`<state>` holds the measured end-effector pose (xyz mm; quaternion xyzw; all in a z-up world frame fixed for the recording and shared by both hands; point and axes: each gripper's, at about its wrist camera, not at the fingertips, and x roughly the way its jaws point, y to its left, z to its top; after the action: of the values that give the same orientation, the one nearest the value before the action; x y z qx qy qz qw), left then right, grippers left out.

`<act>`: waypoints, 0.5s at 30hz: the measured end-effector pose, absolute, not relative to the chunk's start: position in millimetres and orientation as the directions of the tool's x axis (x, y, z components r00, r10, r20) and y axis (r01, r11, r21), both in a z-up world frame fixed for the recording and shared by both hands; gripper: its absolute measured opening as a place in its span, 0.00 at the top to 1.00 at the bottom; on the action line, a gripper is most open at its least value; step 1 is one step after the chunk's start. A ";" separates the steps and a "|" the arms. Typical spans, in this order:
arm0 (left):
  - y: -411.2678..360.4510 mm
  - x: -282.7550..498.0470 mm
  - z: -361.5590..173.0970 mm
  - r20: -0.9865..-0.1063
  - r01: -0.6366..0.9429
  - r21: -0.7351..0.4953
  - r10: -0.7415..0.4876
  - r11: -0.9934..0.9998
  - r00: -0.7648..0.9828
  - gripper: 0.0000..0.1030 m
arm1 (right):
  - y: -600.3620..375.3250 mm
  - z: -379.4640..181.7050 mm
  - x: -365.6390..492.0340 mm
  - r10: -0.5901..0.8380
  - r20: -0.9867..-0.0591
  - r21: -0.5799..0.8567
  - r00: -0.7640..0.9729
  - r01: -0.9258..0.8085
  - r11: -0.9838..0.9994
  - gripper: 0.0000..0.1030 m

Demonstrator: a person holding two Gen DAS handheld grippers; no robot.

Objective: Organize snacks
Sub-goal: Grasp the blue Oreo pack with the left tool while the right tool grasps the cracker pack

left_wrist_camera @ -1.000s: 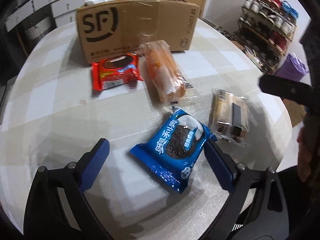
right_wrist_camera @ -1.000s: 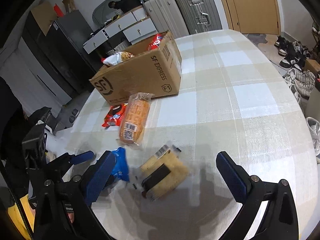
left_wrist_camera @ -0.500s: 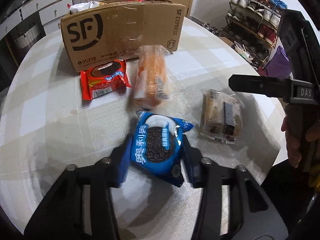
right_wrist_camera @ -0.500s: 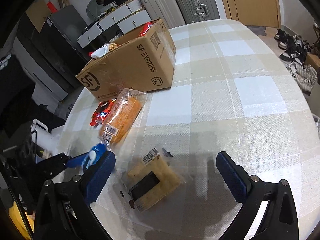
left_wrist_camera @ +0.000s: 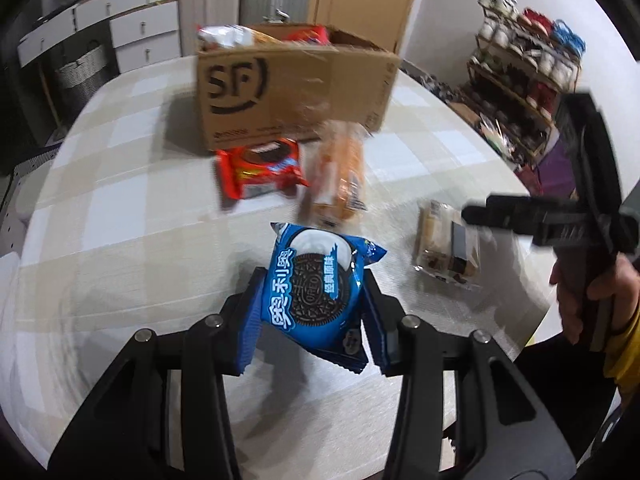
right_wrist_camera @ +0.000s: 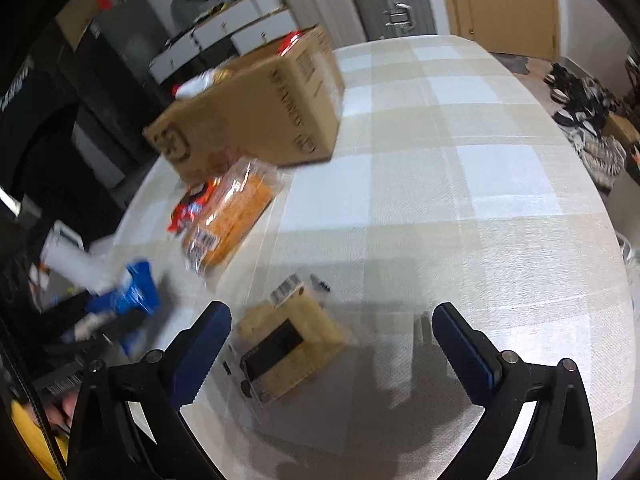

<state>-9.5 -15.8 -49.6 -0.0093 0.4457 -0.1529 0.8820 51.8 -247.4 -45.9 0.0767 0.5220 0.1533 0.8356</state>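
The left claw (left_wrist_camera: pixel 314 312) grips the Oreo pack (left_wrist_camera: pixel 316 292); it should lift it above the box (left_wrist_camera: pixel 296 92) rim. The right claw (right_wrist_camera: pixel 330 346) is released.

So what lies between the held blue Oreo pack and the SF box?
In the left wrist view, the red cookie pack and orange bread bag lie between the blue Oreo pack and SF box.

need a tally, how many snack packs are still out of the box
4: blue Oreo pack in the left gripper; red pack, orange pack and clear-wrapped cake on the table.
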 end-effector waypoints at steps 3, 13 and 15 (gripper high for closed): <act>1.3 -16.4 -41.2 -0.770 0.232 -0.164 -0.272 0.959 0.577 0.60 | -231.0 -49.9 47.5 0.308 -0.870 0.231 0.386 -0.234 0.944 0.00; 28.3 -27.6 -26.2 -0.745 0.187 -0.214 -0.285 0.959 0.603 0.60 | -201.0 -58.7 34.5 0.255 -0.884 0.082 0.391 -0.406 0.910 0.03; 27.9 -30.5 -23.0 -0.742 0.194 -0.215 -0.290 0.957 0.605 0.60 | -197.8 -62.9 34.0 0.239 -0.893 0.062 0.382 -0.421 0.905 0.05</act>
<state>-30.5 27.9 -23.0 -0.0563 0.4234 -0.1354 0.8940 34.0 -197.8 -62.9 -0.0879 0.5188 0.1996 0.8266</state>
